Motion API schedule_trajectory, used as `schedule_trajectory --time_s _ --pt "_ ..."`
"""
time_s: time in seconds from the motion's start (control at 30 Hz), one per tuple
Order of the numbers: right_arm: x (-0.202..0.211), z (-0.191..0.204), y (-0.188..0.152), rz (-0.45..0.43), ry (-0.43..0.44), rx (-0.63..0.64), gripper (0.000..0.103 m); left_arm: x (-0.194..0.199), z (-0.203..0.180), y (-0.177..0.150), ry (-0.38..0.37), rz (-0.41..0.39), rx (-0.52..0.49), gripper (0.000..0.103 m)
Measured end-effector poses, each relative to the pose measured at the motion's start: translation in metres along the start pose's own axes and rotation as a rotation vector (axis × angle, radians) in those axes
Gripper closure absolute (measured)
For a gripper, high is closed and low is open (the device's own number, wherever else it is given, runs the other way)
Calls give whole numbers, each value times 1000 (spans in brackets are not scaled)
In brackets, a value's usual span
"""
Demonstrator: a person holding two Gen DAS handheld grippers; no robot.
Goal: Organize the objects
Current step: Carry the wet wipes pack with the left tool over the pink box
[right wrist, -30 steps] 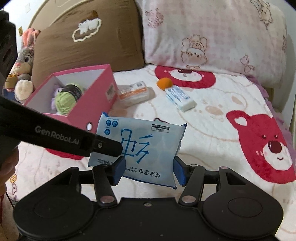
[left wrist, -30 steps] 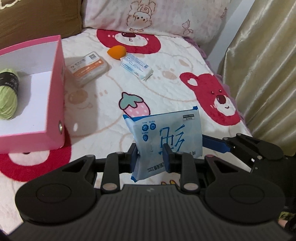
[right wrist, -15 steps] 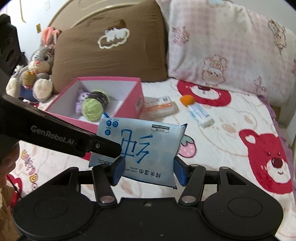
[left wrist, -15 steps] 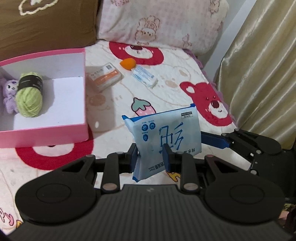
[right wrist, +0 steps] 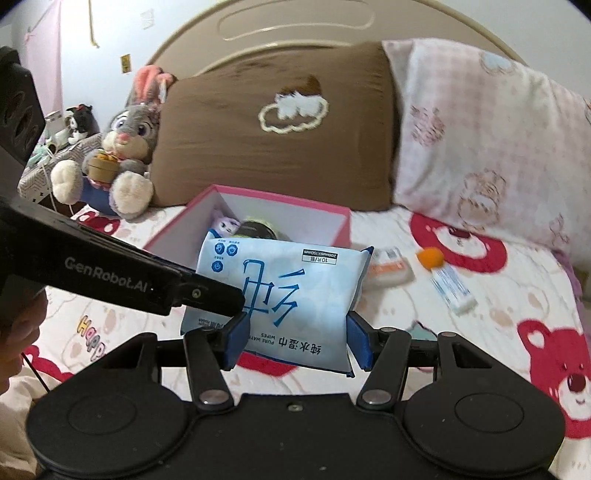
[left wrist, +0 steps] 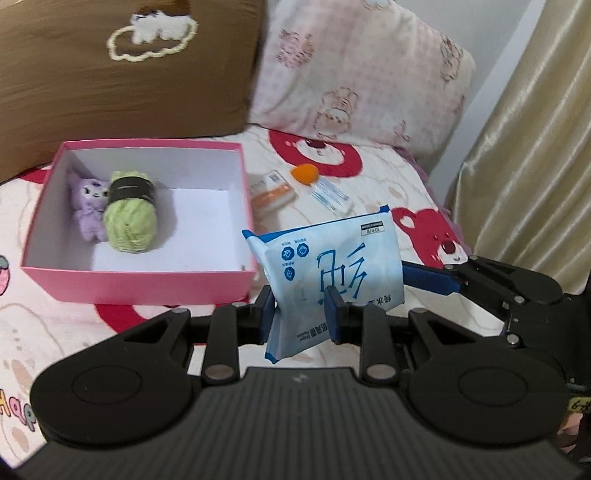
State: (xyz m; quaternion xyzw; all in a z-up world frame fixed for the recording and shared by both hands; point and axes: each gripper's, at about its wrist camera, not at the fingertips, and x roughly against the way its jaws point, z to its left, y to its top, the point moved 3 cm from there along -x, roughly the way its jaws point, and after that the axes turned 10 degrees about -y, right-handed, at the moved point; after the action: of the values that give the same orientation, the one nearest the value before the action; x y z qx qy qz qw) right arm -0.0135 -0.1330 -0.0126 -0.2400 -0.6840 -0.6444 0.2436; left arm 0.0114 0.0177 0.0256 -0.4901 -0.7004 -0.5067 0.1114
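Bed w/ bear-print quilt (left wrist: 369, 229), brown pillow (right wrist: 266, 122), pink pillow (left wrist: 354, 70), beige headboard (right wrist: 295, 33), gold curtain (left wrist: 532, 147) at right, pale wall (right wrist: 92, 48).

- The left gripper (left wrist: 300, 309) tilts downward, its blue pads pinched close together on the lower corner of a thin pack (left wrist: 325, 266) held in the air.
- The right gripper (right wrist: 294, 338) also tilts downward — its jaws stand wider, pads pressing the pack's two side edges.
- Both grippers meet at the same pack — the left finger crosses the right wrist view.

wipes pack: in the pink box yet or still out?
Out. The wipes pack hangs above the bedspread, gripped by the left gripper and right gripper, short of the pink box.
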Motion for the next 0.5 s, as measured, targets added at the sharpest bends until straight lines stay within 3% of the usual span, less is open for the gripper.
schedule_trajectory --time_s 0.3,0.5 --pt "1 39 29 -69 39 64 43 38 34 7 36 -86 45 76" --pt "-9 59 47 -104 56 100 53 50 61 9 65 -127 97 75"
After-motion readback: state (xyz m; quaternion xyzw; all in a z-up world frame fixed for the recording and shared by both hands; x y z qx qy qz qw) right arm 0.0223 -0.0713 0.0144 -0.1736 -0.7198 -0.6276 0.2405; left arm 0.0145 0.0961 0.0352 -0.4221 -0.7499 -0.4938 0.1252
